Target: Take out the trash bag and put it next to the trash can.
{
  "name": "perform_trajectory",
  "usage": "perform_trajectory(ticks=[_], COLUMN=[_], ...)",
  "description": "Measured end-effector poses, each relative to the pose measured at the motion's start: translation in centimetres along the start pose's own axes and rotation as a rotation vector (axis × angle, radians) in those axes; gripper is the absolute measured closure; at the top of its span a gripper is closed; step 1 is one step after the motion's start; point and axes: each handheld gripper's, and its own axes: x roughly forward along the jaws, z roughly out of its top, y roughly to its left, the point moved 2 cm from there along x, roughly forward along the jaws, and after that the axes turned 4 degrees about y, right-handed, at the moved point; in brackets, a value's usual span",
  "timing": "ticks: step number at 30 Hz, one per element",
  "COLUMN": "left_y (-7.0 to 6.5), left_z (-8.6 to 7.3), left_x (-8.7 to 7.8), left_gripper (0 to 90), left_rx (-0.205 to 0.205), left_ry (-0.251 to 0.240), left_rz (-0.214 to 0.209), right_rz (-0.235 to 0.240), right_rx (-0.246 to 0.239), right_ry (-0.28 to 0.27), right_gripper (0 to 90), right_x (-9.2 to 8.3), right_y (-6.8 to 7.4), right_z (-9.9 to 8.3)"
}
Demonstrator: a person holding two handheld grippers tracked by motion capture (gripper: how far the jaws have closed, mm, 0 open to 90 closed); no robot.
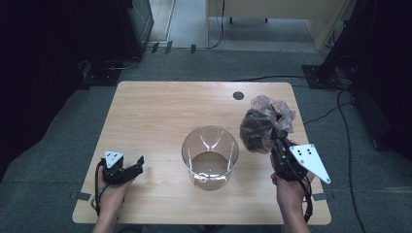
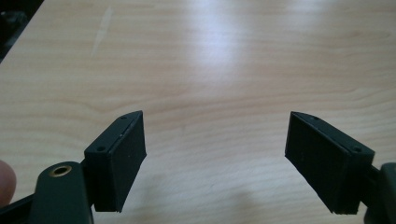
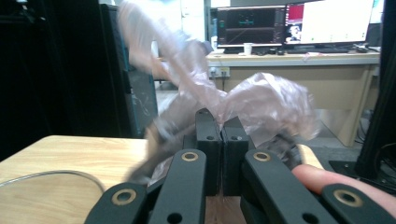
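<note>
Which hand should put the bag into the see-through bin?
The right one. The right hand-held gripper is already shut on the plastic bag, right beside the clear bin. The left hand-held gripper is open, holding nothing, farther from the bag.

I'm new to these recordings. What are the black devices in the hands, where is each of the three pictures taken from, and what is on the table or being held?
A person sits at a wooden table holding a hand-worked two-jaw tool in each hand. The high view looks down from above the person; the other two come from cameras riding on each tool.

The left tool rests low at the table's left, its jaws wide apart with nothing between them. The right tool is shut on a thin plastic bag with something dark inside, held up beside a clear round container that stands mid-table.
</note>
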Motion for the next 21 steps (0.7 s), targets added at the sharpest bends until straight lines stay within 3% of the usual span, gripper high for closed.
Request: perform_trajectory(ticks=[7, 12, 18, 21], left_y=[1.4, 2.0, 1.4, 1.3], left_z=[-1.6, -1.9, -1.9, -1.9], left_x=[0.1, -0.2, 0.0, 0.1], left_gripper=[19.7, 19.4, 19.4, 19.4], left_rx=[0.005, 0.000, 0.059, 0.061], left_ry=[0.064, 0.077, 0.113, 0.113], left_rz=[0.029, 0.032, 0.064, 0.064], right_rz=[-0.022, -0.028, 0.014, 0.060], right_rx=[-0.005, -0.024, -0.045, -0.033], right_ry=[0.018, 0.049, 0.103, 0.128], right_gripper=[90.0, 90.0, 90.0, 90.0], right_x=[0.9, 2.3, 4.2, 5.3], right_y=[-0.5, -0.6, -0.4, 0.0], right_z=[-1.0, -2.8, -5.1, -6.0])
